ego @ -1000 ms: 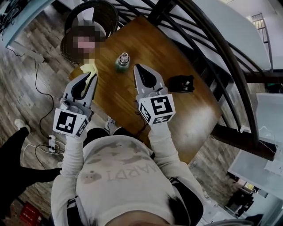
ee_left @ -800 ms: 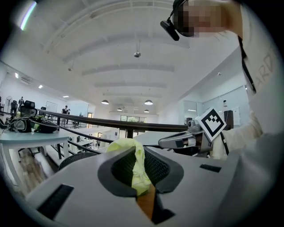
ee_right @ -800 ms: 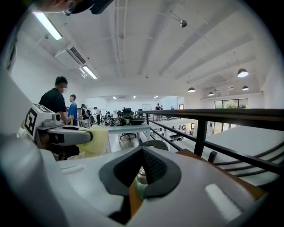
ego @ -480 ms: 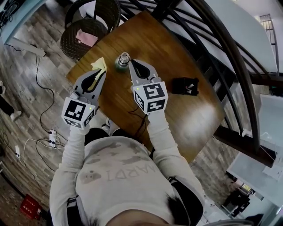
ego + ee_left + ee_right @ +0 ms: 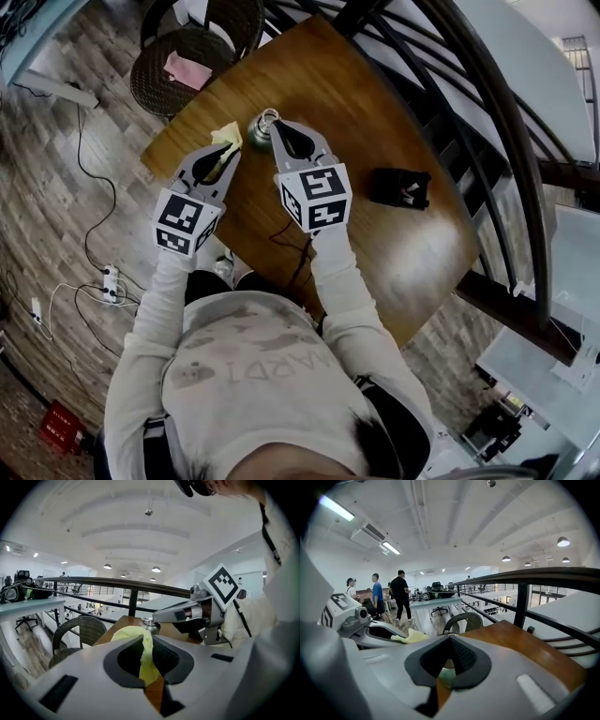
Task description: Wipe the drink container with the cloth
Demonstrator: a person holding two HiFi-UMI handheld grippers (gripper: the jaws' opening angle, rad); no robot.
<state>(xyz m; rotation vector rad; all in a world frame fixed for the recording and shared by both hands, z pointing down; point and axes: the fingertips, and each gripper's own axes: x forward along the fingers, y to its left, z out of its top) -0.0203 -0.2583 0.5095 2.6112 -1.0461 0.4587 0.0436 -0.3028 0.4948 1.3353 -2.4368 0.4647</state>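
Observation:
A small clear drink bottle [image 5: 261, 127] with green contents and a metal cap stands near the far left corner of the wooden table [image 5: 375, 103]. My left gripper [image 5: 228, 156] is shut on a yellow cloth [image 5: 226, 135], held just left of the bottle. In the left gripper view the cloth [image 5: 142, 645] hangs through the left gripper [image 5: 146, 637], with the bottle [image 5: 151, 622] right behind. My right gripper [image 5: 280, 131] is shut and empty, its tips beside the bottle's right side. The right gripper view shows the right gripper [image 5: 451, 636] with the bottle [image 5: 444, 674] low behind it.
A black object [image 5: 399, 187] lies on the table's right part. A wicker chair [image 5: 184, 86] holding something pink stands beyond the table's left corner. A dark curved railing [image 5: 450, 66] runs behind the table. Cables and a power strip [image 5: 111, 279] lie on the floor at left.
Both grippers have moved forward across the table to the bottle. The yellow cloth has travelled with the left gripper from the table's edge to beside the bottle.

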